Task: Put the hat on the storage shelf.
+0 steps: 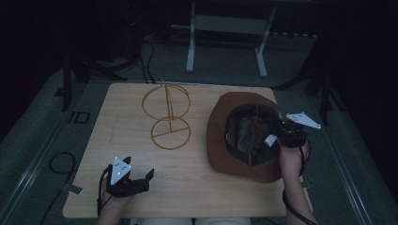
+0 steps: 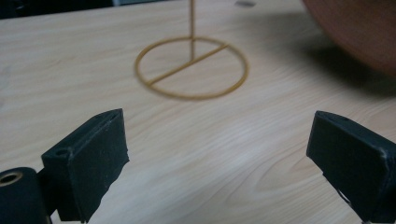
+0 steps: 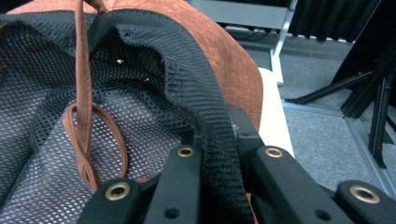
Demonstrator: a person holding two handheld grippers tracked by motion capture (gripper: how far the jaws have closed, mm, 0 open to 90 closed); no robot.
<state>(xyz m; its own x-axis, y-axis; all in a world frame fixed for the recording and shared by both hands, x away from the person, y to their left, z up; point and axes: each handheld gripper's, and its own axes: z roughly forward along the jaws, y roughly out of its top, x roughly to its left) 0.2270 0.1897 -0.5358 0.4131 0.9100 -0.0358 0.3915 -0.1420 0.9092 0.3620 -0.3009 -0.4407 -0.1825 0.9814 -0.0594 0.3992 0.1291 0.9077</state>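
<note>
Your right gripper [image 1: 278, 132] is clamped on the black mesh inner band of the brown hat [image 1: 220, 140], which lies upside down at the right of the table [image 1: 187, 187]. Your left gripper [image 1: 141, 180], lower left, has its jaws spread wide and empty. The wire hat stand [image 1: 168, 115] stands upper centre.

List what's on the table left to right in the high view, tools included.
Left tool → gold wire hat stand → brown hat lying upside down → right tool, clamped on the hat's inner mesh band at its right side.
</note>
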